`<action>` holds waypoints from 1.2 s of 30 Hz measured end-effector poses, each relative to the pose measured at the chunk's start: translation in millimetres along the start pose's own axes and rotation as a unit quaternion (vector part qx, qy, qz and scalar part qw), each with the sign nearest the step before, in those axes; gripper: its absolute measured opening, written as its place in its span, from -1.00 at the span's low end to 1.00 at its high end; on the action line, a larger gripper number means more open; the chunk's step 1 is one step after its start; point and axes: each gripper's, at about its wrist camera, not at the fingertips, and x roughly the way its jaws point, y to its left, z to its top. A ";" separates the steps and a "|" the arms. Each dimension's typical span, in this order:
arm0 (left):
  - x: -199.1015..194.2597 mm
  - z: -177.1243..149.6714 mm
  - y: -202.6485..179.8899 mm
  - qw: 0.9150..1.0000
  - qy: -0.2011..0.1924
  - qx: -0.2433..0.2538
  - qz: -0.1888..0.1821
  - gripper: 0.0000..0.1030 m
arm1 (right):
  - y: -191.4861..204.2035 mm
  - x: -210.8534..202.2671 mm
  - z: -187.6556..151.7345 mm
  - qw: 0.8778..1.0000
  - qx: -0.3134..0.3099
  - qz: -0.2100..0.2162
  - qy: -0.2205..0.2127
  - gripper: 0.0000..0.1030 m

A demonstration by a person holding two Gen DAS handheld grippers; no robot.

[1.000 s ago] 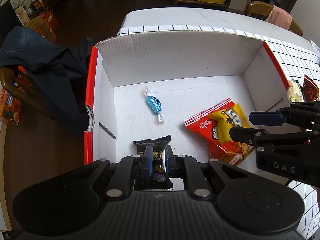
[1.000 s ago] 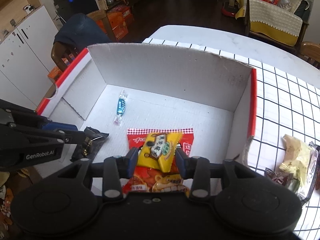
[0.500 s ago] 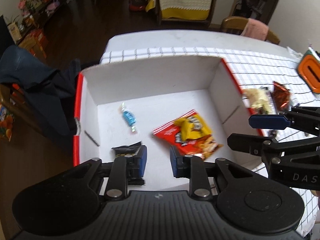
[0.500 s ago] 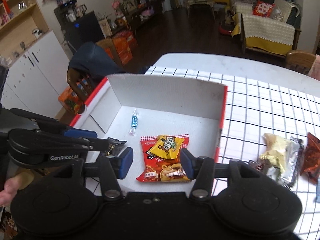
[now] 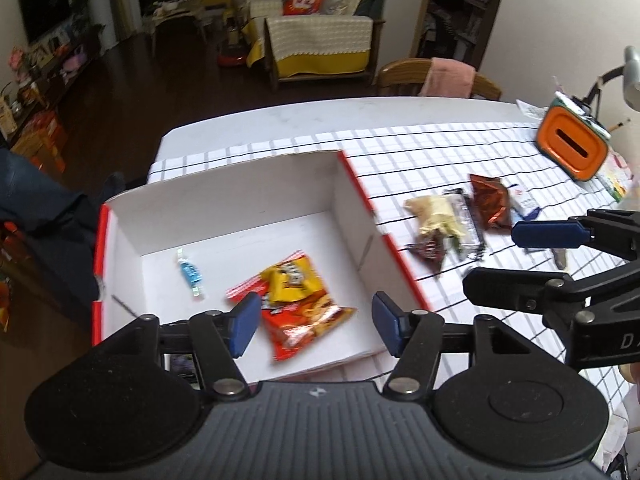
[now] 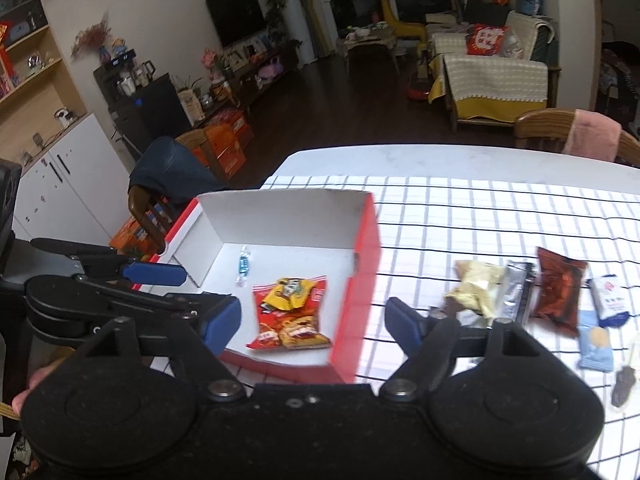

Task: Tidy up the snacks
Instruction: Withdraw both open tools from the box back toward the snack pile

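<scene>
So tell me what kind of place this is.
Most likely a home's open dining and living room: a dining table under a checked cloth, a sofa with a crocheted throw behind it, and a wall television above a low cabinet.

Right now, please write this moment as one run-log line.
left gripper: opening, empty | right gripper: opening, empty | red snack bag: in box

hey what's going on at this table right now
A person with a gripper in each hand is sorting snacks into a white cardboard box. A red-and-yellow snack bag and a blue candy lie in the box. The left gripper and the right gripper hold nothing, their jaws opening above it. More snack packets wait on the checked tablecloth beside the box.
</scene>
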 end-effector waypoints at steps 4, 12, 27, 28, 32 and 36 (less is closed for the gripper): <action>-1.0 1.4 -22.0 1.000 -0.012 0.008 -0.008 0.40 | -18.0 -16.9 -7.0 1.000 0.001 -0.010 -0.010 0.69; 9.6 5.8 -66.0 0.999 -0.023 0.009 -0.035 0.59 | -70.8 -44.2 -27.7 0.999 0.020 -0.036 -0.016 0.88; 74.4 4.1 -158.9 0.998 0.002 0.018 -0.055 0.63 | -184.9 -57.8 -80.2 0.991 0.052 -0.120 0.003 0.99; 80.8 2.8 -163.8 0.998 0.007 0.021 -0.056 0.63 | -193.1 -57.2 -83.7 0.991 0.054 -0.124 0.005 0.99; 105.2 0.9 -180.8 0.998 0.025 0.035 -0.052 0.63 | -220.5 -48.5 -93.5 0.989 0.061 -0.136 0.017 0.99; 125.9 0.6 -193.2 0.997 0.037 0.045 -0.044 0.63 | -244.1 -38.2 -102.4 0.987 0.068 -0.146 0.029 0.97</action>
